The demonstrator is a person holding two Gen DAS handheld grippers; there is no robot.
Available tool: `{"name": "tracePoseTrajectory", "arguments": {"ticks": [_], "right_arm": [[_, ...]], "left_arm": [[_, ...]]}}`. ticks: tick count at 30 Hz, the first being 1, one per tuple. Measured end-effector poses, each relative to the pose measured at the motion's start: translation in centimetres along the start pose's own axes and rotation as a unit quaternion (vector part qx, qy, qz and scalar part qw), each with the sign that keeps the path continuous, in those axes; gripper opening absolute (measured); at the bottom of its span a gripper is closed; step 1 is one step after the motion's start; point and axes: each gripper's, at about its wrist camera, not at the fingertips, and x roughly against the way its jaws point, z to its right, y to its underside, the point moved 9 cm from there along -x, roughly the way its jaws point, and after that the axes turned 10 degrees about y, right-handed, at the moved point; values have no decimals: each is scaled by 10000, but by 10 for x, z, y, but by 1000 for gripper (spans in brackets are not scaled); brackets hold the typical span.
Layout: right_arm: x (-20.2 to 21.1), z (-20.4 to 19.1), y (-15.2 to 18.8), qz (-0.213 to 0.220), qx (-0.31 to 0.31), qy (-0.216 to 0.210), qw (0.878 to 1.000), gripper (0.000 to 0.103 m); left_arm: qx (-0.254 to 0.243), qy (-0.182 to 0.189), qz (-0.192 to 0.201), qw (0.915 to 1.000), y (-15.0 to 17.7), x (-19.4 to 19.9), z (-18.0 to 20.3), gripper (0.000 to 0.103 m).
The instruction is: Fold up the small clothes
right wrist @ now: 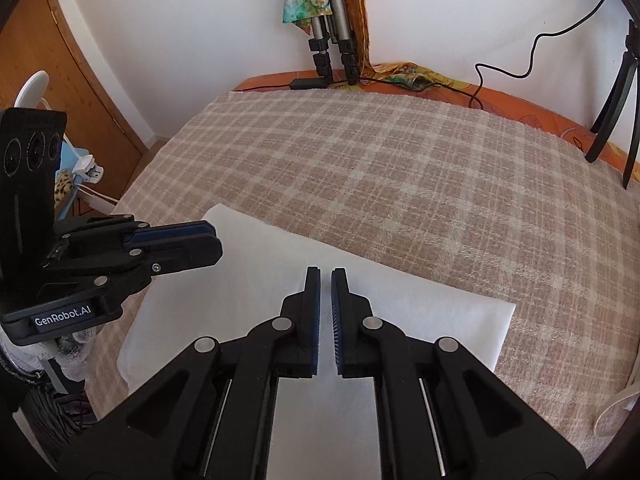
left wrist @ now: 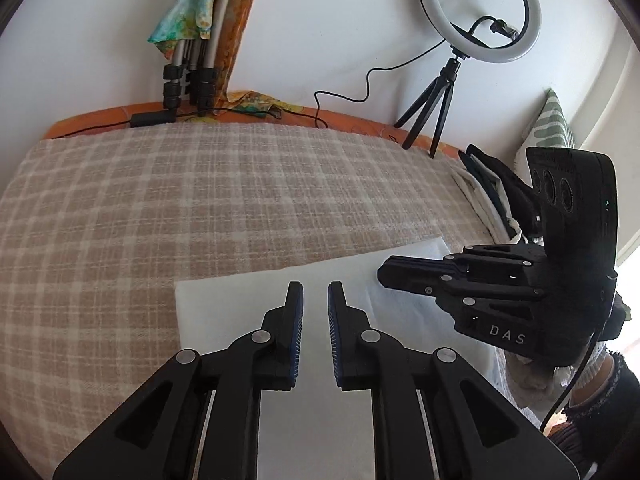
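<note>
A white cloth (left wrist: 240, 308) (right wrist: 420, 312) lies flat, folded into a rectangle, at the near side of the checked blanket (left wrist: 200, 184) (right wrist: 400, 168). My left gripper (left wrist: 315, 286) hovers over the cloth's left part with a narrow gap between its blue pads and nothing in it. It also shows side-on in the right wrist view (right wrist: 214, 240). My right gripper (right wrist: 325, 272) hovers over the cloth's middle, pads almost together and empty. Its black fingers reach in from the right in the left wrist view (left wrist: 382, 274).
A ring light on a small tripod (left wrist: 480, 12) stands at the back right, with a cable trailing along the orange edge. Folded tripod legs (left wrist: 188, 80) lean against the wall. Dark and white clothes (left wrist: 492, 192) are piled at the right edge. A wooden cupboard (right wrist: 60, 60) stands left of the bed.
</note>
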Motion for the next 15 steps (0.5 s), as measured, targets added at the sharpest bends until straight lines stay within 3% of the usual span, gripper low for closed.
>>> {"name": "tracePoseTrajectory", "arguments": {"ticks": [3, 10, 12, 13, 15], "right_arm": [[-17, 7, 1, -154, -67, 134, 9998, 6], [-11, 41, 5, -173, -816, -281, 9961, 7], [-8, 61, 8, -228, -1233, -430, 9912, 13], [-7, 72, 11, -250, -1393, -384, 9892, 22], [-6, 96, 16, -238, -1658, -119, 9858, 25]], "left_arm": [[-97, -338, -184, 9992, 7, -22, -12, 11], [109, -134, -155, 9997, 18, -23, -23, 11], [86, -167, -161, 9997, 19, -20, -22, 11], [79, -188, -167, 9997, 19, -18, -22, 11], [42, -280, -195, 9994, 21, -14, -22, 11]]}}
